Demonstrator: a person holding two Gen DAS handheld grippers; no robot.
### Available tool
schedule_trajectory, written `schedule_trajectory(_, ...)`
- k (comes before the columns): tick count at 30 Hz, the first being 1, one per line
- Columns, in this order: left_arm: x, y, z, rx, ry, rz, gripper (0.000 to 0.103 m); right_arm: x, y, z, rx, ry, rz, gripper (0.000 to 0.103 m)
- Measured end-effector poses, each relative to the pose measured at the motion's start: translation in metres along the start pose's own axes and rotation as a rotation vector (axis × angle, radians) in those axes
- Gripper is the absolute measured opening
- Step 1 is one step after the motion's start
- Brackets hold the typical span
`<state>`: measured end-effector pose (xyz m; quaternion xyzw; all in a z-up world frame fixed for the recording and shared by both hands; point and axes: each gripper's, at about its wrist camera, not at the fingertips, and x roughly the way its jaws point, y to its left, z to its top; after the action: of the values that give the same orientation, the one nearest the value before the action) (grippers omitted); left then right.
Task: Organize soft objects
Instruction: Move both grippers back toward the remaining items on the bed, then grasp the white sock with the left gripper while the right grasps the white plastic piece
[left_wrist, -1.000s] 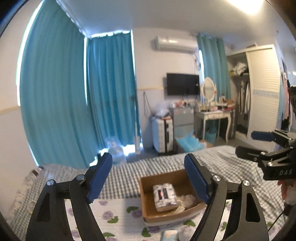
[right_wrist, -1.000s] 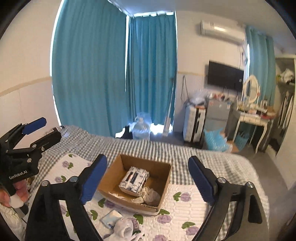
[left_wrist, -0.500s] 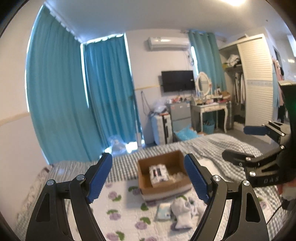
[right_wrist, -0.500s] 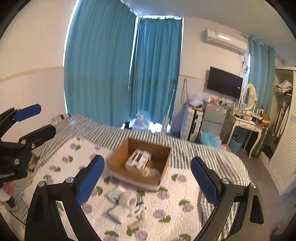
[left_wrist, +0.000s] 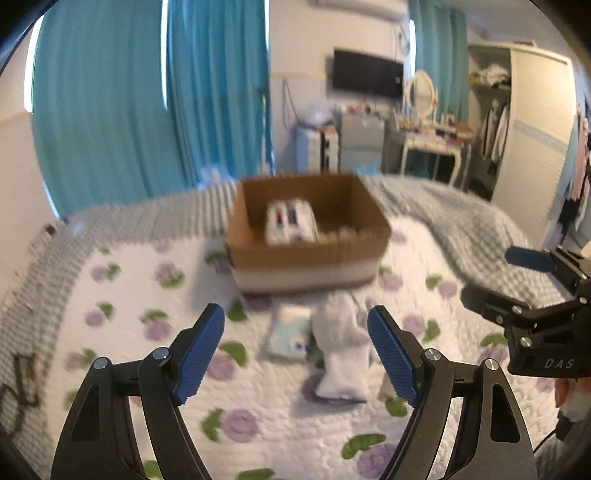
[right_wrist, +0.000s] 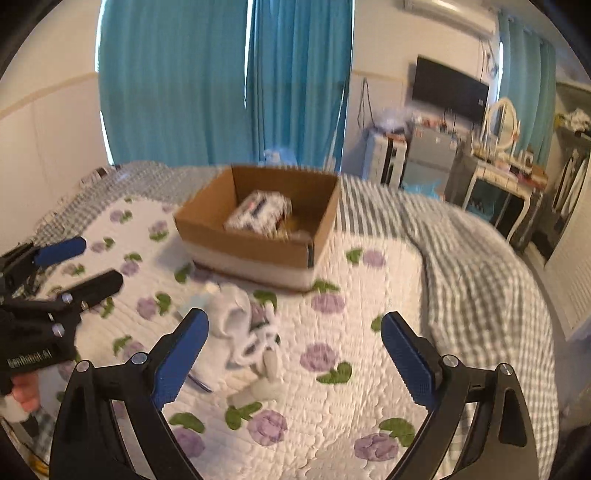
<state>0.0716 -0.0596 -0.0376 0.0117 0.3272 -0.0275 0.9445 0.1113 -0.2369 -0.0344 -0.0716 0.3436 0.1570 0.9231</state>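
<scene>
An open cardboard box (left_wrist: 308, 254) (right_wrist: 255, 254) stands on the flowered quilt and holds a patterned tissue pack (left_wrist: 291, 221) (right_wrist: 258, 212) and some cloth. In front of it lie white socks (left_wrist: 343, 347) (right_wrist: 231, 314), a pale blue packet (left_wrist: 290, 332) and a grey-white sock (right_wrist: 264, 384). My left gripper (left_wrist: 295, 349) is open and empty, above the socks. My right gripper (right_wrist: 293, 352) is open and empty, over the sock pile. Each gripper shows in the other's view, the right (left_wrist: 524, 291) and the left (right_wrist: 70, 266).
The white quilt with purple flowers (right_wrist: 332, 369) lies over a grey checked blanket (right_wrist: 480, 266) on the bed. Teal curtains (left_wrist: 147, 103), a suitcase, a dressing table (left_wrist: 432, 144) and a wardrobe (left_wrist: 535, 122) stand beyond the bed's far side.
Both grippers have tilted down and moved closer to the bed. The box and the sock pile now look larger and sit between the fingers. Both stay open.
</scene>
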Motion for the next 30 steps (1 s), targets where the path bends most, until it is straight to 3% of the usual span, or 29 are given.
schedule_trajectory(6, 0.06, -0.025, -0.027, 0.039, 0.133, -0.037, 0.079, 0.05, -0.011, -0.017, 0.005, 0.076, 0.008, 0.095)
schedule_trajectory(12, 0.099, -0.038, -0.038, 0.09, 0.187, -0.064, 0.078, 0.083, -0.021, -0.025, 0.008, 0.125, 0.017, 0.095)
schedule_trajectory(14, 0.107, -0.04, -0.038, 0.116, 0.195, -0.079, 0.061, 0.09, -0.023, -0.026, 0.013, 0.139, 0.027, 0.095)
schedule_trajectory(16, 0.113, -0.041, -0.038, 0.129, 0.209, -0.118, 0.054, 0.097, -0.025, -0.028, 0.024, 0.155, 0.044, 0.095)
schedule_trajectory(20, 0.108, -0.041, -0.039, 0.163, 0.192, -0.154, 0.038, 0.102, -0.025, -0.032, 0.027, 0.177, 0.057, 0.095)
schedule_trajectory(30, 0.059, -0.018, -0.044, 0.124, 0.157, -0.175, 0.033, 0.096, 0.001, -0.048, 0.008, 0.249, 0.098, 0.078)
